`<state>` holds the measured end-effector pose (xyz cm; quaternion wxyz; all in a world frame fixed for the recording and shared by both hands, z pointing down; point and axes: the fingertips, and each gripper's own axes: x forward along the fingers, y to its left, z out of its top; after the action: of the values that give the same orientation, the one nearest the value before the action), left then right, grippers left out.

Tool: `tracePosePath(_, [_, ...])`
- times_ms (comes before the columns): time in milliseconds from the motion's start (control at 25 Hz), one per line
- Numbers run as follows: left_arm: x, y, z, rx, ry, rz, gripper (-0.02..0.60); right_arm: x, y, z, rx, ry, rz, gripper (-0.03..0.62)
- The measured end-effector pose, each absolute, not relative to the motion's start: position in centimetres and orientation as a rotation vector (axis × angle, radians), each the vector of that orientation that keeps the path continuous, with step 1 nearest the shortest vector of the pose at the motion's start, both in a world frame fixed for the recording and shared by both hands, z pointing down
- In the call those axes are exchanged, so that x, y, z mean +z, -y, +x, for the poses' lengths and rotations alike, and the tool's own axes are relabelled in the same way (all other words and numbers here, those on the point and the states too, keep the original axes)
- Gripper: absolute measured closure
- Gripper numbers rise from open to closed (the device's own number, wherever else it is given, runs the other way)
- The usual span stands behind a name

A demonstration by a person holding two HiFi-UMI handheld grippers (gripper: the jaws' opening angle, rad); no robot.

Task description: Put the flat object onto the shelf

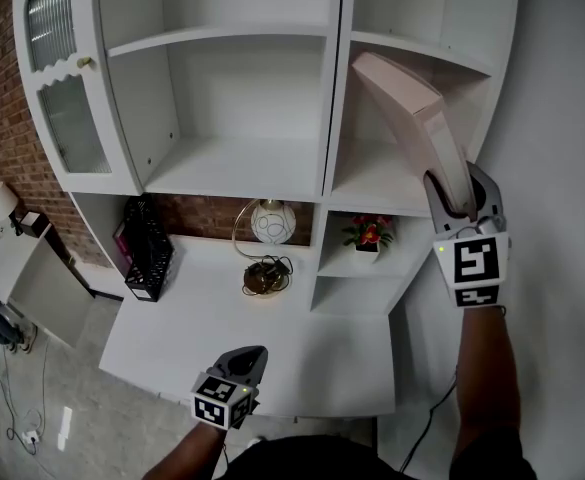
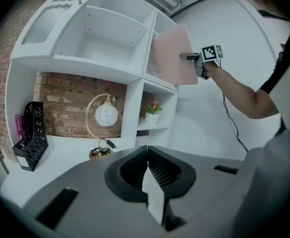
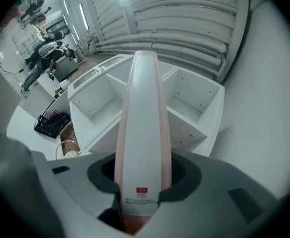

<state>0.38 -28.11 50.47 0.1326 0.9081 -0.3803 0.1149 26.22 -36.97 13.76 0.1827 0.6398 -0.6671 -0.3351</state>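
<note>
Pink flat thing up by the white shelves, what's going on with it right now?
A person is working with a gripper in each hand. The right gripper is clamped on one end of the pink board and holds it tilted at the upper right compartment of the white shelf unit; it is not set down yet. The left gripper hangs low over the desk, jaws together and empty.

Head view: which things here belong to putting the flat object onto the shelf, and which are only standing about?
Belong to the job: flat pink object, right gripper clamped on it, white shelf unit.
Just standing about: globe lamp, black file rack, potted flowers, left gripper (shut, empty).
</note>
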Motion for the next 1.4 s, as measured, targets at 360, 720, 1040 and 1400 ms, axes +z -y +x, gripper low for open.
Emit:
tracePosePath(360, [50.3,28.6,-1.3,0.325,1.155,2.613,0.575,13.9,42.4,26.2,-0.907,1.837,1.857,0.421])
tracePosePath(720, [50.9,29.0,-2.2,0.319,1.192,2.577,0.575,14.2,47.8,26.0,-0.861,1.766,1.881,0.420])
tracePosePath(1040, [51.1,29.5,-3.4,0.317,1.239,2.551,0.575,14.3,51.4,26.1,-0.812,1.774,1.889,0.420])
tracePosePath(1400, [51.2,29.9,-4.1,0.317,1.262,2.536,0.575,14.2,53.5,26.5,-0.815,1.761,1.901,0.419])
